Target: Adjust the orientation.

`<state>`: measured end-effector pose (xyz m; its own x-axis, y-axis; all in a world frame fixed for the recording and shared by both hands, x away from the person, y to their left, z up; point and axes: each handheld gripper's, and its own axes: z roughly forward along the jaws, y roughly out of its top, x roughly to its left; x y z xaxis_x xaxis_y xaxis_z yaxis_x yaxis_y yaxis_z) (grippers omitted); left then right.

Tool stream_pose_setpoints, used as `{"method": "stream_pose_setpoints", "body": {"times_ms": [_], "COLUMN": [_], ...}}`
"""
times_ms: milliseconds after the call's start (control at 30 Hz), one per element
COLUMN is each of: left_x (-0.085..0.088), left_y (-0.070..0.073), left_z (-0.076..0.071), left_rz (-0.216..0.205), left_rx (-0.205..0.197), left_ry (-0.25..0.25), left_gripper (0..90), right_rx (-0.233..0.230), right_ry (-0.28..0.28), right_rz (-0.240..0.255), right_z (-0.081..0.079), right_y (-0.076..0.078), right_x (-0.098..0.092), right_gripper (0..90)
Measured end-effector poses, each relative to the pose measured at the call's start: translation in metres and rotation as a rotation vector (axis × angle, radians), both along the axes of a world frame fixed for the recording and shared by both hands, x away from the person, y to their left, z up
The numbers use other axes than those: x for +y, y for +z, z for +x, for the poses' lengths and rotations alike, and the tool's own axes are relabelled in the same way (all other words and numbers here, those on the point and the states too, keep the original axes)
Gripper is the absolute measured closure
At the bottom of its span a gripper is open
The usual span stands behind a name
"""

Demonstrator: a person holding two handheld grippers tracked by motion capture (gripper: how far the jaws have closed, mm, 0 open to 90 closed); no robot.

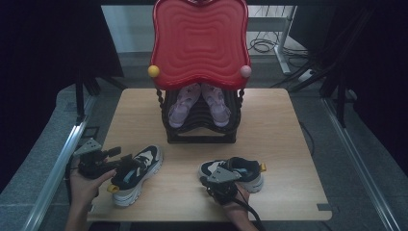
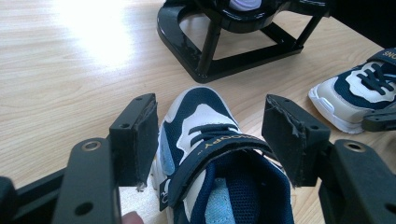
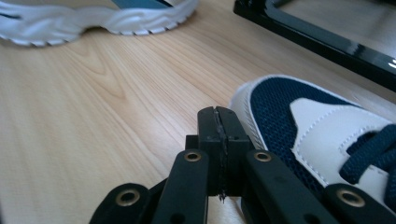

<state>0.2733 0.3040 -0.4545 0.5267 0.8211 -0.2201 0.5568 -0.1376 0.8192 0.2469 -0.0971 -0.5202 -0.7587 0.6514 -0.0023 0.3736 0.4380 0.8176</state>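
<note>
Two navy-and-white sneakers lie on the wooden table (image 1: 279, 144). The left sneaker (image 1: 142, 171) points toward the rack, and my left gripper (image 1: 120, 166) comes at its heel end. In the left gripper view that gripper (image 2: 210, 128) is open, its pads (image 2: 140, 135) standing either side of the sneaker's (image 2: 210, 158) strap and collar without pressing on it. My right gripper (image 1: 214, 179) rests beside the toe of the right sneaker (image 1: 248, 174). In the right gripper view its jaws (image 3: 218, 126) are shut on nothing, with the sneaker's toe (image 3: 299, 116) just to their right.
A black shoe rack (image 1: 202, 132) with a red wavy top (image 1: 199, 43) stands at the table's far middle, holding a pair of lilac shoes (image 1: 198, 103). Its base (image 2: 219, 65) lies just beyond the left sneaker. Metal rails run along both sides of the table.
</note>
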Motion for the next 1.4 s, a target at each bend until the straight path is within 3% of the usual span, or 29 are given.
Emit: {"method": "stream_pose_setpoints", "body": {"times_ms": [333, 767, 1167, 1400], "left_x": [0.002, 0.0, 0.003, 0.004], "left_y": [0.001, -0.001, -0.001, -0.001], "left_z": [-0.001, 0.0, -0.001, -0.001], "left_rz": [-0.002, 0.001, -0.006, -0.007], "left_rx": [-0.002, 0.005, 0.004, 0.006], "left_ry": [0.003, 0.001, 0.005, 0.007], "left_gripper": [36.5, 36.5, 36.5, 36.5], "right_rx": [-0.031, -0.116, -0.118, -0.08], "right_ry": [0.013, -0.142, -0.253, -0.307], "right_rz": [0.115, 0.222, 0.255, 0.277], "right_z": [-0.005, 0.009, 0.023, 0.035], "right_y": [0.032, 0.069, 0.068, 0.053], "right_x": [-0.018, -0.08, -0.13, -0.168], "right_gripper": [89.2, 89.3, 89.3, 89.3]}}
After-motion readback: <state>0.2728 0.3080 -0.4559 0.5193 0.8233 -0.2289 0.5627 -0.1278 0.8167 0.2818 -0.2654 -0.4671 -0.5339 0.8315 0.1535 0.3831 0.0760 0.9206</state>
